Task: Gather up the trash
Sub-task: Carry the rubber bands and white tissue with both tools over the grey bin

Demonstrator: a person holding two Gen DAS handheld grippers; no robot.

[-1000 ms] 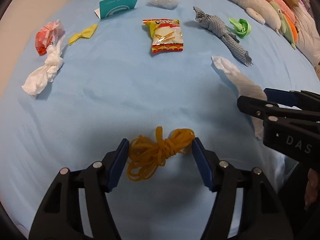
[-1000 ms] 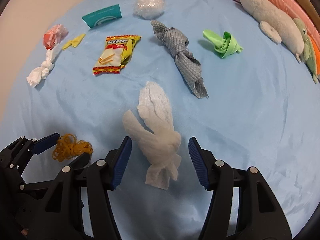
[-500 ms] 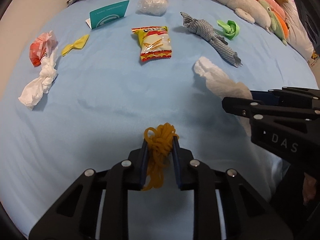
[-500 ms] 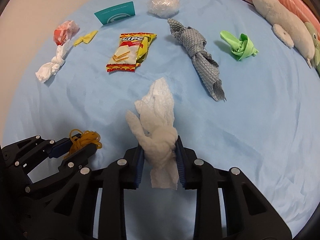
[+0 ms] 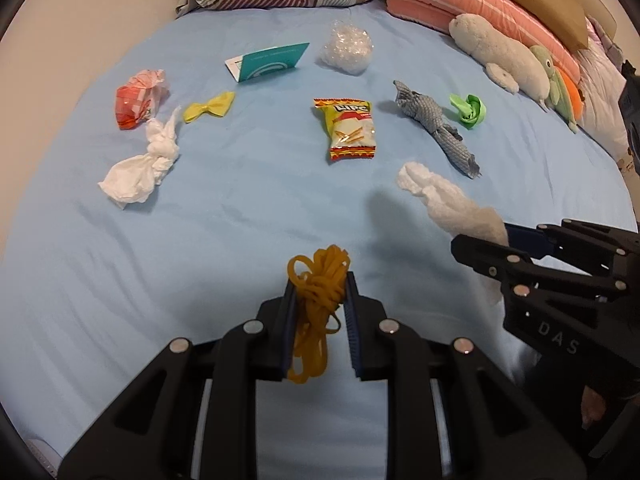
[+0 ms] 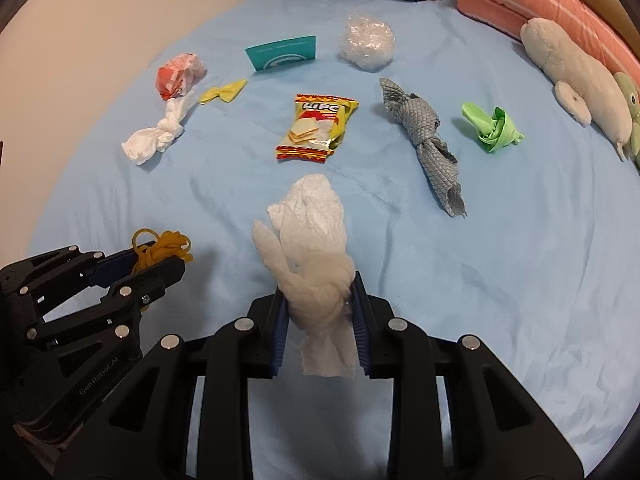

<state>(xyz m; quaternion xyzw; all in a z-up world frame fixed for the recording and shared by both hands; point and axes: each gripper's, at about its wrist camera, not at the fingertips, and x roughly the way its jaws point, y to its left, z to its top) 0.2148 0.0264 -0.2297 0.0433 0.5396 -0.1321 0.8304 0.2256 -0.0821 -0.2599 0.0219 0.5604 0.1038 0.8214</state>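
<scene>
Both grippers have closed and lifted: my left gripper (image 5: 318,300) clamps the rubber bands (image 5: 318,304), my right gripper (image 6: 320,312) the knotted tissue (image 6: 312,264), just above the bed (image 6: 520,280). Wrappers, rags and snack bag (image 6: 316,128) remain.

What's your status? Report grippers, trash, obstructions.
Left gripper shut on rubber bands. Right gripper shut on knotted tissue. Snack packet, grey cloth on the bed. Nothing obstructing.

Left claw (image 5: 318,280) clamps rubber bands (image 5: 316,300), apparently lifted.
</scene>
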